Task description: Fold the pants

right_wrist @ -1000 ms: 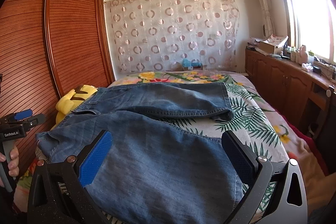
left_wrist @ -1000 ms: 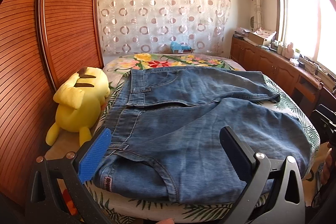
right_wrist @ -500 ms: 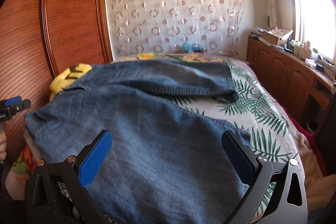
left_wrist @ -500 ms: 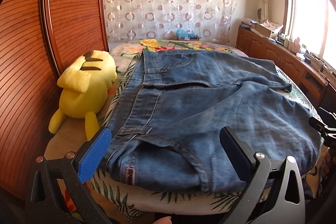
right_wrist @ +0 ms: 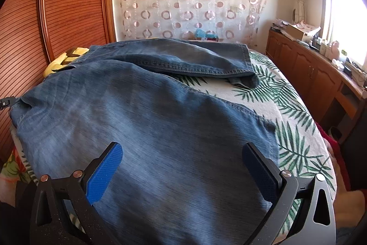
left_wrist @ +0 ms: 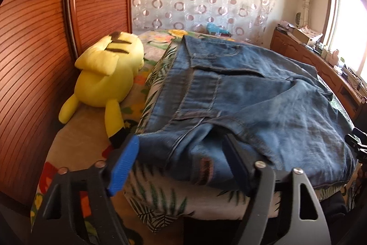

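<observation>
The left gripper has just been closing its jaws around the near waistband corner of the jeans, denim between the pads but seemingly not yet pinched. The right gripper hovers with jaws spread wide over the near trouser leg, holding nothing. The jeans lie spread across the bed beside a yellow plush toy; this looks like the opening grasp, and next each gripper must clamp an edge before lifting the near leg over the far one.
</observation>
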`<state>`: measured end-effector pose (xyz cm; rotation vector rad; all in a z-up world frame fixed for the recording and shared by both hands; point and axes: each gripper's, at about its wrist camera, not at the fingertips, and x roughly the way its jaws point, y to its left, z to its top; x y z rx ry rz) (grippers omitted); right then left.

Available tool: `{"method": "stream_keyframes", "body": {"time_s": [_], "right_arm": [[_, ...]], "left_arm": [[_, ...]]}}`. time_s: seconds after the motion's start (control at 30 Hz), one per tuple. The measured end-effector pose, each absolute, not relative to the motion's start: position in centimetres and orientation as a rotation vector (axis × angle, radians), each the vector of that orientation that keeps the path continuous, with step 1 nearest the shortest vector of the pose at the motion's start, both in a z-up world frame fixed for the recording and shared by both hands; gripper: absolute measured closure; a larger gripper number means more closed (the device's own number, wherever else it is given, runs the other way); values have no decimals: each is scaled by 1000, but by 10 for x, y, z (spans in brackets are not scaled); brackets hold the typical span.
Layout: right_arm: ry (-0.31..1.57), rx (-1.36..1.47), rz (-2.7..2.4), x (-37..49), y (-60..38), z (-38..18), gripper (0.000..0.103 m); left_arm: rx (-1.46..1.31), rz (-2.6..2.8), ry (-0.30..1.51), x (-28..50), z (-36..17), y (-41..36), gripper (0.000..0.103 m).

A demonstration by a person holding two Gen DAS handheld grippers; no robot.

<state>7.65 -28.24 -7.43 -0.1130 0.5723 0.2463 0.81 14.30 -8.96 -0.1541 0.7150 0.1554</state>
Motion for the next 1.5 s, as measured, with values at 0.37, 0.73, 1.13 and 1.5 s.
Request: {"method": "stream_keyframes", "body": {"time_s": [0.37,0.73,1.13,1.5], "right_arm": [[591,-46,197,42,-317,-69,0],[658,-28,209,25,-327,-69,3],[683,-77,220,27,-325,-55,44],[647,-81,313,44,-322,-47,96]], "left_arm": [[-189,151,754,6,-110,147,43],[-169,96,687,6,-89,137,77],[-144,91,719,15,-96,136,83],[-111,49,570,18,-40,124,92]]}}
